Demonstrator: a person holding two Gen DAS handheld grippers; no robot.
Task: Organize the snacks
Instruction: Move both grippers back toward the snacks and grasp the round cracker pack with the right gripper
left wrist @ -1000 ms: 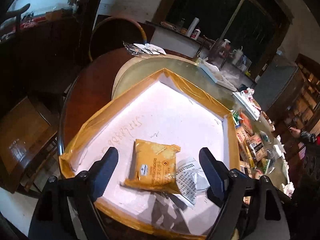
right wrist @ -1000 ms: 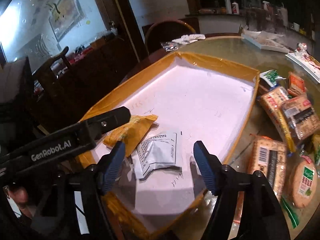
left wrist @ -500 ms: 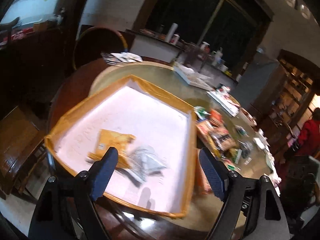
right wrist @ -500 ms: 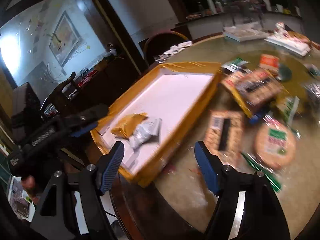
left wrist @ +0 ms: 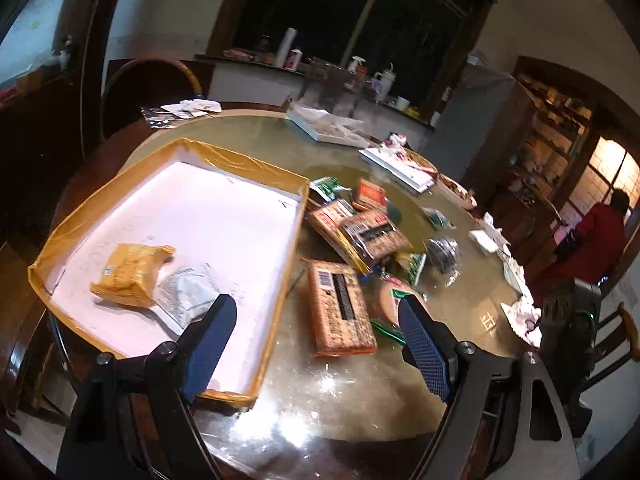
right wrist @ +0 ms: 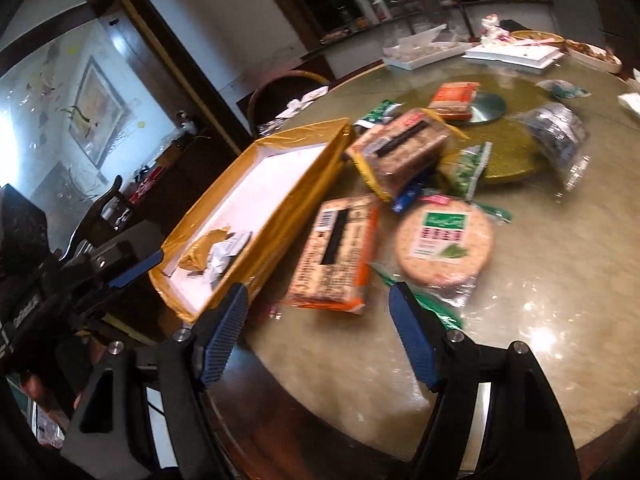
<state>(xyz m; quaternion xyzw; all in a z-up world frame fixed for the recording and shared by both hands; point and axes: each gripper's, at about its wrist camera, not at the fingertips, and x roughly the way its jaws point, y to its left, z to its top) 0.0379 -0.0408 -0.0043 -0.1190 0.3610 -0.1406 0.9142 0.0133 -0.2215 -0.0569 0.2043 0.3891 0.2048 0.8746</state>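
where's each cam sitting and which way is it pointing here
Left wrist: rides on the left hand-held gripper, angled down across the table at the tray and the orange cracker pack right of it; only its own open blue fingers show.
Right wrist: rides on the right hand-held gripper, angled down from farther right at the round cracker pack; its open fingers and the left hand-held gripper show at the left edge.
Shared: the tray, its yellow packet and silver packet, and the orange cracker pack.

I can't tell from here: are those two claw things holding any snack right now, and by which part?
Nothing is held. The left gripper and right gripper both have jaws wide open with only air between them, above the table.
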